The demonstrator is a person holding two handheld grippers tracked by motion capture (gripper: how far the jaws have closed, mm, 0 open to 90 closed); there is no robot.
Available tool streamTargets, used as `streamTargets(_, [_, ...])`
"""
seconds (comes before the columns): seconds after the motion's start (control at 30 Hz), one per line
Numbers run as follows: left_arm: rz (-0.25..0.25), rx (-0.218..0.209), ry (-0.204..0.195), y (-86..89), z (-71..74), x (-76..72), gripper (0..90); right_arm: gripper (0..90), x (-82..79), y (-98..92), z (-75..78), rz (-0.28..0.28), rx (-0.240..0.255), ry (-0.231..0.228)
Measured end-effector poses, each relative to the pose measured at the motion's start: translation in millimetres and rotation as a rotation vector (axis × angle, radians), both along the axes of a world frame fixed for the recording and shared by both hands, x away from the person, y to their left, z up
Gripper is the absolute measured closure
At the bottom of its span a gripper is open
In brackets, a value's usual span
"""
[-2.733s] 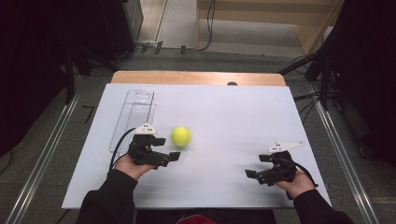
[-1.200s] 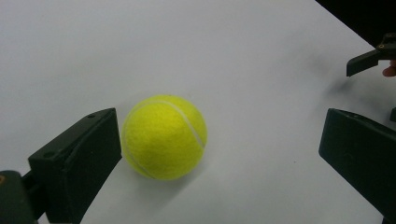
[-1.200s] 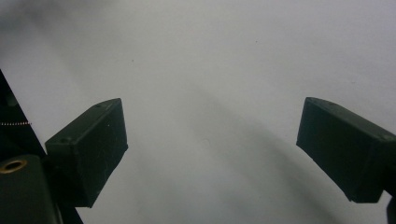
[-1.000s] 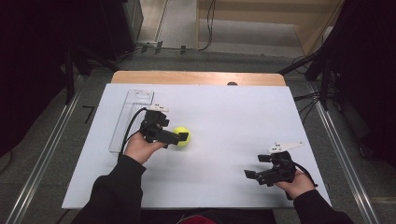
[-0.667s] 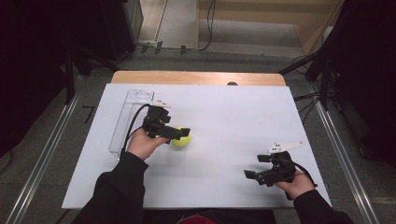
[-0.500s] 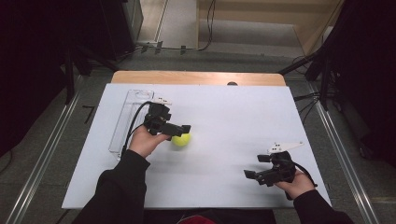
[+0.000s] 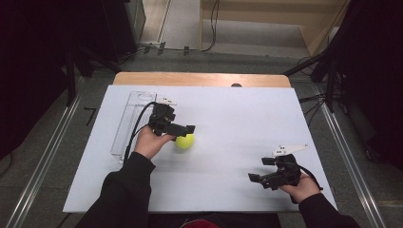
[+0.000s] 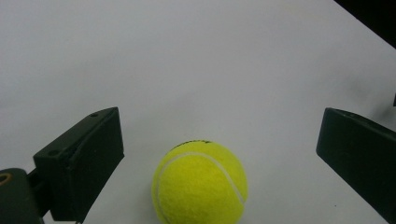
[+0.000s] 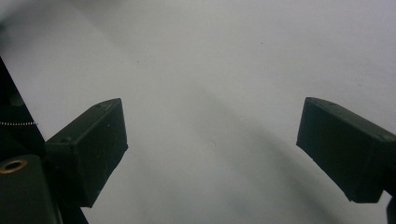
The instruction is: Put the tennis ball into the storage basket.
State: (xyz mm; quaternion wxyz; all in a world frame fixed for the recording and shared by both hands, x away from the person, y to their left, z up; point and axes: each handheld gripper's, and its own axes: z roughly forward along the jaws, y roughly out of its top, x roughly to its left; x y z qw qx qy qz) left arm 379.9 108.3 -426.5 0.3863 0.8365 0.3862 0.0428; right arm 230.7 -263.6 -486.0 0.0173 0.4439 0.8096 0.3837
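A yellow tennis ball (image 7: 184,141) rests on the white table top (image 7: 237,114), left of the middle. My left gripper (image 7: 183,132) hovers just over its far-left side, held by a hand in a black sleeve. In the left gripper view the ball (image 8: 200,184) lies low between the two black jaws, which stand wide apart and touch nothing; the left gripper (image 8: 219,122) is open. My right gripper (image 7: 261,169) is at the near right of the table, open, and in the right gripper view the right gripper (image 9: 210,121) has bare table between its jaws.
A clear plastic tray (image 7: 127,124) lies lengthwise along the table's left side, just behind the left hand. A wooden strip (image 7: 199,79) borders the far edge. Metal rails and dark floor flank the table on both sides.
My left gripper has moved away from the near edge and slightly right, coming over the ball. The ball has stayed where it was. The right gripper has not moved.
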Motion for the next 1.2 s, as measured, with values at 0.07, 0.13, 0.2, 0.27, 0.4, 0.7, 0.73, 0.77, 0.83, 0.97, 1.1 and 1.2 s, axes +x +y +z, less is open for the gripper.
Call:
streamTargets(0.07, [0.005,0.005,-0.004,-0.4,-1.1,-0.5,1.4,6.8,0.0,0.0,0.1,-0.002,0.001,0.001])
streamTargets(0.13, [0.009,0.004,-0.005,-0.1,-3.1,-0.5,1.4,6.8,0.1,-0.1,0.1,-0.001,0.001,0.000])
streamTargets(0.2, [0.013,0.003,-0.002,0.3,-5.5,-0.8,1.4,6.8,-0.2,-0.1,0.2,0.001,0.000,0.000])
streamTargets(0.27, [0.016,0.010,0.002,0.4,-7.6,-1.1,1.4,6.8,-0.2,0.1,0.2,0.002,0.000,-0.002])
streamTargets(0.4, [0.025,-0.002,0.000,0.7,-10.4,-2.2,1.5,6.8,-0.2,0.3,0.3,0.006,0.001,-0.006])
streamTargets(0.7, [0.024,-0.004,-0.014,0.1,-16.1,-5.1,1.5,6.8,-0.7,0.8,0.3,0.006,-0.007,0.001])
streamTargets(0.73, [0.025,-0.002,-0.013,0.0,-16.6,-5.2,1.5,6.8,-0.7,0.9,0.2,0.008,-0.009,0.001])
streamTargets(0.77, [0.025,-0.003,-0.011,-0.1,-17.8,-5.4,1.5,6.8,-0.7,1.0,0.2,0.008,-0.008,0.000])
streamTargets(0.83, [0.028,0.005,-0.006,-0.5,-19.3,-5.5,1.5,6.8,-0.8,1.1,0.4,0.011,-0.004,-0.002])
streamTargets(0.97, [0.030,0.013,0.008,-0.8,-22.9,-5.7,1.5,6.7,-0.8,1.1,0.5,0.012,-0.003,-0.002])
streamTargets(1.1, [0.036,0.018,0.012,-1.0,-26.1,-6.5,1.5,6.8,-0.9,1.2,0.5,0.012,-0.004,-0.002])
streamTargets(1.2, [0.039,0.022,0.022,-0.7,-29.8,-6.6,1.5,6.8,-0.9,1.2,0.5,0.011,-0.004,-0.002])
